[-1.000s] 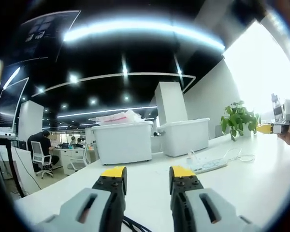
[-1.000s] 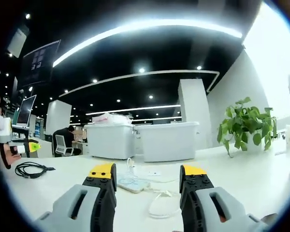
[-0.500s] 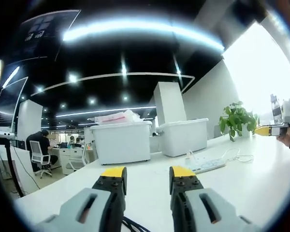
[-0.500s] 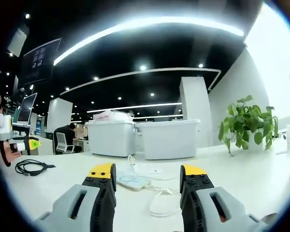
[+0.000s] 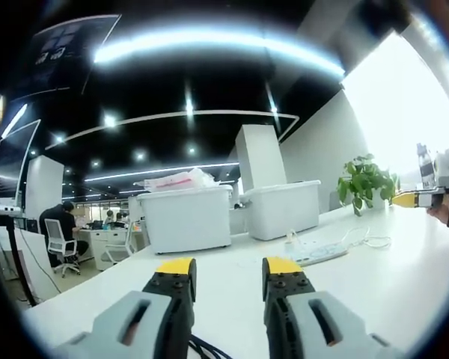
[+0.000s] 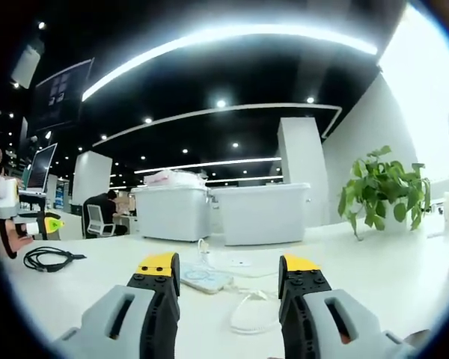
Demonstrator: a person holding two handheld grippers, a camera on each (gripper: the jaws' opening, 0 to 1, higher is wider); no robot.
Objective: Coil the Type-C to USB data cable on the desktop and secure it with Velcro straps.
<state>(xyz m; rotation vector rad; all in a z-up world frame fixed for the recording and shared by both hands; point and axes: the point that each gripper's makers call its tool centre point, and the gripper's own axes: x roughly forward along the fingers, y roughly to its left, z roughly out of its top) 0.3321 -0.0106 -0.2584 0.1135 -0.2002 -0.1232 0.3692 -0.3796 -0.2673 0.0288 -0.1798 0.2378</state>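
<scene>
Black coiled data cable (image 6: 49,259) lies on my white desktop (image 6: 374,277), far left, near the left gripper (image 6: 51,224). Both the left and right gripper (image 6: 229,271) have jaws wide, empty. White power strip (image 6: 203,280) sits just ahead of the right one.

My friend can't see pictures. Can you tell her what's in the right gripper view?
The right gripper hovers open over a white desk, its yellow-tipped black fingers apart. A loose black cable lies far left beside the left gripper. Ahead sit a white power strip, two white plastic bins and a green potted plant.
</scene>
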